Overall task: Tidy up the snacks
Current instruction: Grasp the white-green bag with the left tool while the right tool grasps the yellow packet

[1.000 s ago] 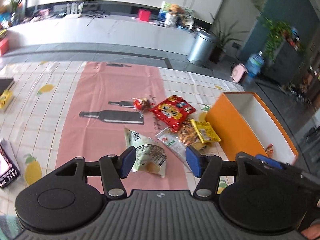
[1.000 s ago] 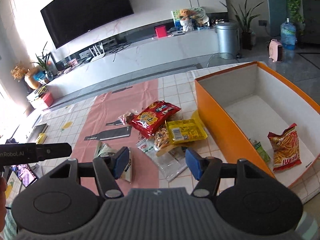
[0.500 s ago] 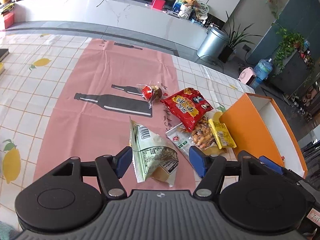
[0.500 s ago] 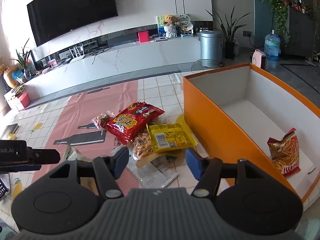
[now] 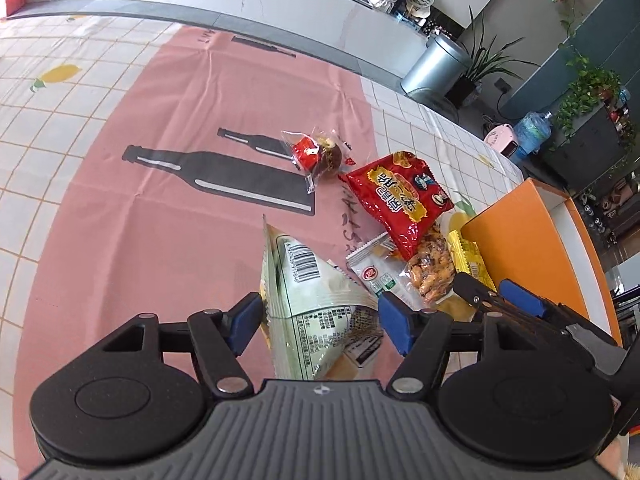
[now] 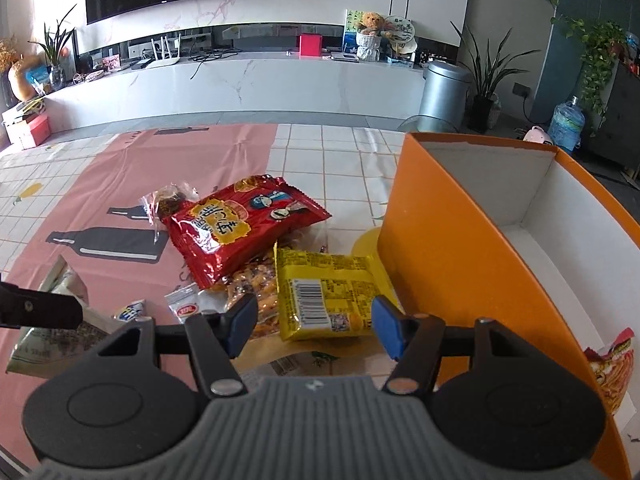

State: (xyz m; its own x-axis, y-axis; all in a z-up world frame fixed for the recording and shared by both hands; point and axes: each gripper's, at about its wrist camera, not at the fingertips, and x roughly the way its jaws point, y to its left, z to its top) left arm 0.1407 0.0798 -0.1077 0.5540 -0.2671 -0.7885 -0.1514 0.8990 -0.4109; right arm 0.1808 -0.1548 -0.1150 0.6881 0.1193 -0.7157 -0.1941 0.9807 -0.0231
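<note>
Both grippers are low over the snack pile on the table. The left gripper (image 5: 318, 322) has just been opening its jaws, and they now stand spread either side of the pale green packet (image 5: 316, 304), which lies flat on the pink runner (image 5: 160, 240); the blue pads (image 5: 245, 322) flank the bag's edges, but I cannot tell whether they touch it. Over on the other side, the right gripper (image 6: 314, 326) is spread too, its jaws straddling the near end of the yellow packet (image 6: 326, 294), nothing pinched between them. That yellow packet lies just beside the wall of the orange box (image 6: 452, 264), resting partly on a clear bag of nuts (image 6: 256, 286). The red packet (image 6: 240, 226) sits on top of the nuts at the far side of the pile, and beyond it, a small clear-wrapped sweet (image 5: 318, 152) lies alone on the runner, touching the printed bottle. Inside the orange box, a red-and-orange chip bag (image 6: 612, 364) already lies on the white floor near the right edge. The right gripper's finger pokes into the left camera's view close to the box wall.
</note>
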